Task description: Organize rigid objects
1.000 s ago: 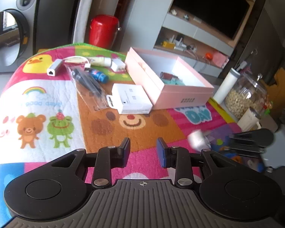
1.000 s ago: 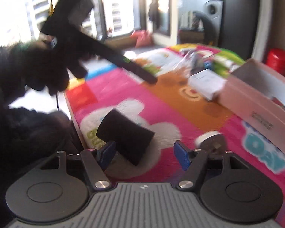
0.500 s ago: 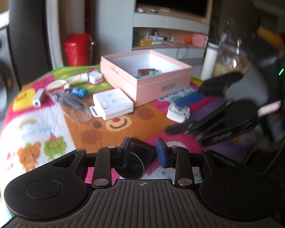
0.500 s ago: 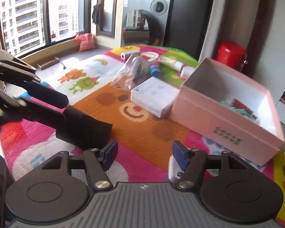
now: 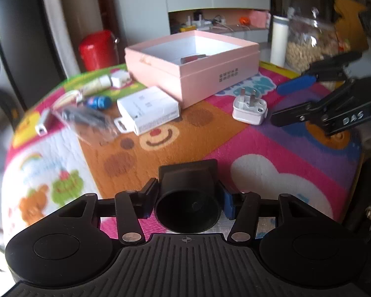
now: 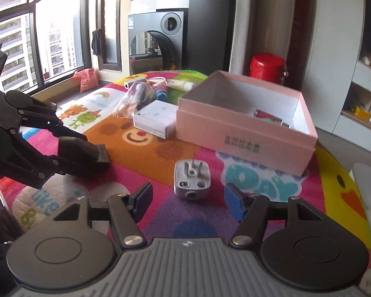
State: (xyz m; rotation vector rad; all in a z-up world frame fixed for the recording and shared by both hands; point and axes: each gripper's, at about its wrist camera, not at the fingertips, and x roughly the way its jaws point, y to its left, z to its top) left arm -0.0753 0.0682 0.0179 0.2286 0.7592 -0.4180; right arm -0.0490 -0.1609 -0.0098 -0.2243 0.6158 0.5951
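Note:
My left gripper has its jaws around a black lens hood, low over the colourful mat; it also shows in the right wrist view. My right gripper is open and empty, just short of a white plug adapter, which also shows in the left wrist view. An open pink box with small items inside stands behind, also in the right wrist view.
A white carton, a clear bag with a dark item, a blue cap, a tube and a cable adapter lie left of the box. A red can and a glass jar stand beyond the mat.
My left gripper closed in around the black lens hood. My right gripper swung right and came to face the white plug adapter, which now lies between its open fingers' line.

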